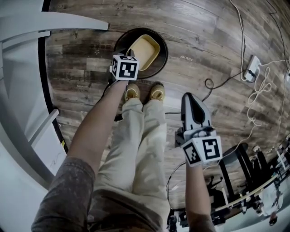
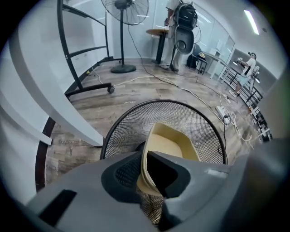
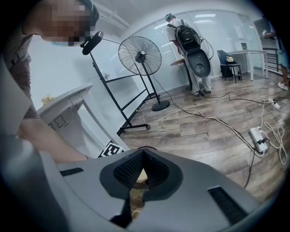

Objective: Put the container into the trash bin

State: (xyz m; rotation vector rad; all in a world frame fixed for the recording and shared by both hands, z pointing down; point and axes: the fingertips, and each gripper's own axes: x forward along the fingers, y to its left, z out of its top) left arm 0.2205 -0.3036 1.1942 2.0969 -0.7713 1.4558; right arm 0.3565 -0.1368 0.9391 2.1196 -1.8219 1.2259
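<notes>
A beige container (image 1: 146,50) hangs tilted over the round black mesh trash bin (image 1: 162,64) on the wooden floor. My left gripper (image 1: 132,54) points steeply down and is shut on the container's near rim. In the left gripper view the jaws of the left gripper (image 2: 146,158) pinch the thin beige wall of the container (image 2: 174,144), and the rest of it reaches down inside the bin (image 2: 186,113). My right gripper (image 1: 188,96) is held lower right of the bin, apart from it. In its own view the right gripper (image 3: 143,155) has its tips together with nothing held.
A white table (image 1: 27,31) and its black frame run along the left. The person's legs and shoes (image 1: 145,93) stand just before the bin. Cables and a power strip (image 1: 250,69) lie on the floor at right. A standing fan (image 2: 129,11) is farther back.
</notes>
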